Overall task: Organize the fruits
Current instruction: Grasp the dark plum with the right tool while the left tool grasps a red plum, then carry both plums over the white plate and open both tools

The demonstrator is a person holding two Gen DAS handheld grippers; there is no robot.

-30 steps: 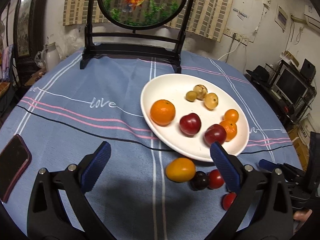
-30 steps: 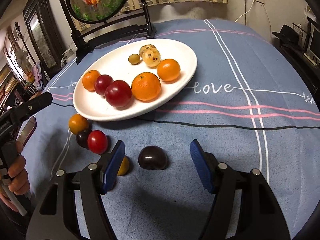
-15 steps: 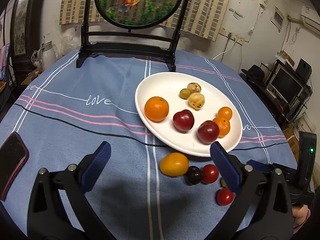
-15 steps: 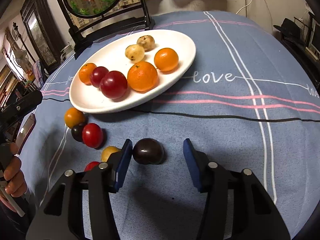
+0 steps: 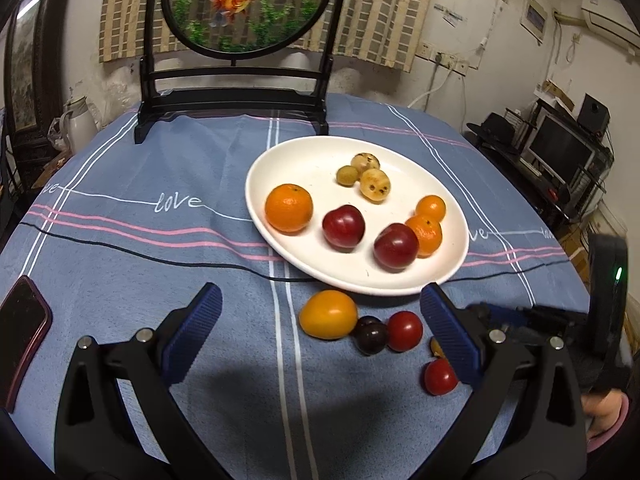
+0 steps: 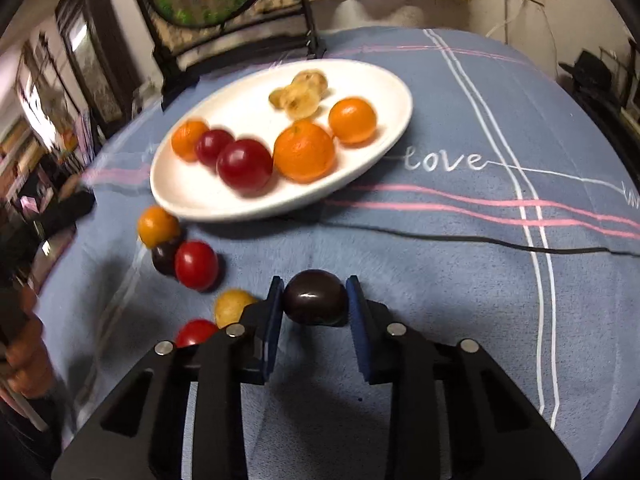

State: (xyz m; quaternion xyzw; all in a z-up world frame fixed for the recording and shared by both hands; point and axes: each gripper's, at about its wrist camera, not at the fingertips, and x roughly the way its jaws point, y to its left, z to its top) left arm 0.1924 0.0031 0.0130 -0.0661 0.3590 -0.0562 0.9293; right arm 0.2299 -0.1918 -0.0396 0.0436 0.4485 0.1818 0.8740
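Blue striped cloth [image 5: 160, 288] carries a white plate [image 6: 372, 76] of fruit. Just below it, the right gripper [image 6: 314, 300] pinches a dark plum [image 6: 315, 298], presumably plate-bound; the left gripper [image 5: 320, 320] hangs wide, empty.

The word "love" is stitched in white script on the blue tablecloth [image 5: 120, 248], at about nine o'clock from the white plate [image 5: 456, 256] in the left wrist view. In the right wrist view "love" [image 6: 442, 159] sits at three o'clock from the plate [image 6: 240, 210]. Wall papers are unreadable.
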